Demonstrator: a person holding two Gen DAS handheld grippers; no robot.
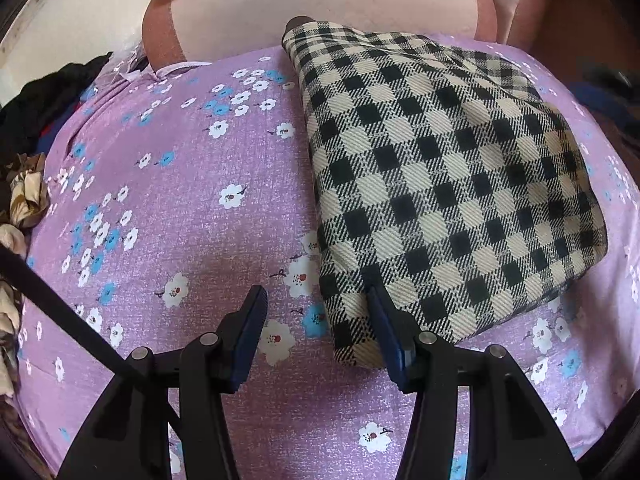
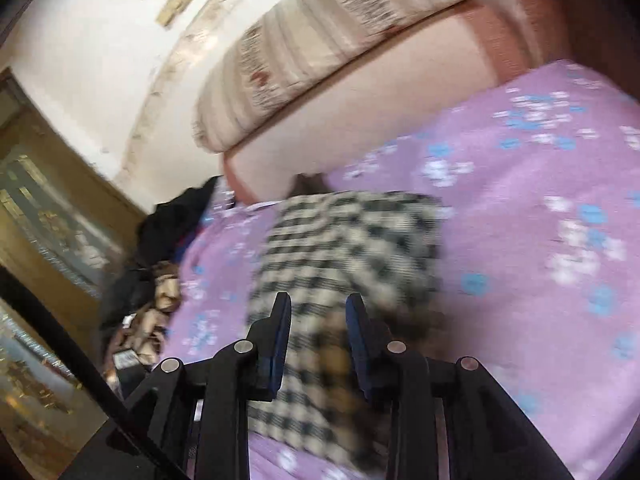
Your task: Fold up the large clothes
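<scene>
Left wrist view: checked garment [image 1: 452,184] lies folded on bed [image 1: 180,200], left tool [image 1: 316,296] spread w/ nothing pinched, right tool [image 2: 318,304] part-spread, empty—square edges, press flat.

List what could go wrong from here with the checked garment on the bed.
1. The left gripper has its jaws apart, one pad at the near edge of the folded checked garment; lifting there might peel open the top layer.
2. The right gripper view is blurred; a hasty move could drag the fold askew on the purple floral sheet.
</scene>
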